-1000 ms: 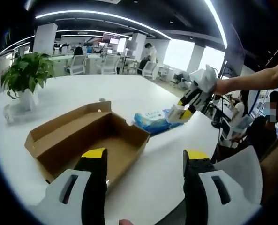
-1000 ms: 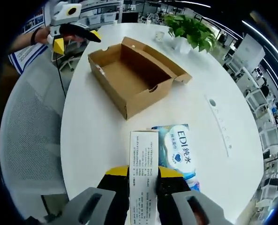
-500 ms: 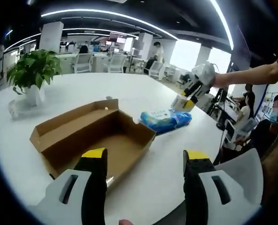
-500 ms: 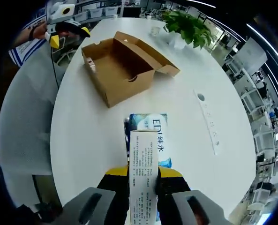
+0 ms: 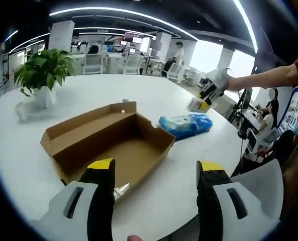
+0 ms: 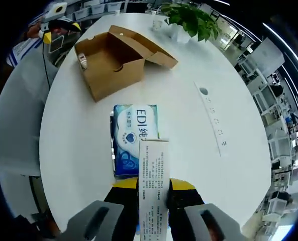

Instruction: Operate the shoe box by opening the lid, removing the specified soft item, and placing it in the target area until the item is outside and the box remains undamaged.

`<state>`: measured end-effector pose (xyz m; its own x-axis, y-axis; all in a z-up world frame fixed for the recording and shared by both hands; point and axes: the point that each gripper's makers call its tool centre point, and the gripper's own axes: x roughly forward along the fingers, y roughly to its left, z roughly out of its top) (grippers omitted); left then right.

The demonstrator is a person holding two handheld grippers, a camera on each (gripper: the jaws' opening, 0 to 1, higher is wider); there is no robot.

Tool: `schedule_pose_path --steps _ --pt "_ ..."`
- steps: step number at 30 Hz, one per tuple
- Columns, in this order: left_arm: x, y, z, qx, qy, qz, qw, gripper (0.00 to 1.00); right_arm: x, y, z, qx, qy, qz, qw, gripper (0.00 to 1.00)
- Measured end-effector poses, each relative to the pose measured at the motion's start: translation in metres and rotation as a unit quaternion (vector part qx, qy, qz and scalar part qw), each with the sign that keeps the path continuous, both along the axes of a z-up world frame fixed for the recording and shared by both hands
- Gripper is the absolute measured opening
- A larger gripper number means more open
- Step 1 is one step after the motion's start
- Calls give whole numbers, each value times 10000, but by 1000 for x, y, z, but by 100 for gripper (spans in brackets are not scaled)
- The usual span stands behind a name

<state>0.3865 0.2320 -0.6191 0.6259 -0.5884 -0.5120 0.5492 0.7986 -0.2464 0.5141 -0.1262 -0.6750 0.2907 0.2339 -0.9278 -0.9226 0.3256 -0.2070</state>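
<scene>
1. Over the last second the right gripper had drawn back from the shoe box while keeping its hold on a small white carton. In the right gripper view the box had gone from just ahead of the jaws to well apart from them, near the far side of the table.
2. The blue tissue pack lay flat on the table between the box and the right gripper, outside the box and no longer half hidden under the carton.
3. In the left gripper view the right gripper and its carton sat farther off than a second earlier, beyond the tissue pack.
4. The box stood open with its lid folded back and looked intact. I judged the soft item already removed, with only the placing of the carton possibly left.
5. The left gripper hovered over the near edge of the box, jaws wide apart and holding nothing.
6. The right jaws were closed firmly on the white carton.
7. The pack read "EDI" in large letters with Chinese characters beside it and a heart mark below. The carton carried fine printed text too small to read.
</scene>
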Motion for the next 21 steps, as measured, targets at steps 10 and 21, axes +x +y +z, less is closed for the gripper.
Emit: schedule_pose_path --steps 10,21 --pt "1 -1 2 64 50 62 9999 65 20 -25 -13 -224 -72 71 9997 17" --pt "-4 1 -4 213 178 57 9996 66 35 -41 -35 -393 -18 218 9990 17"
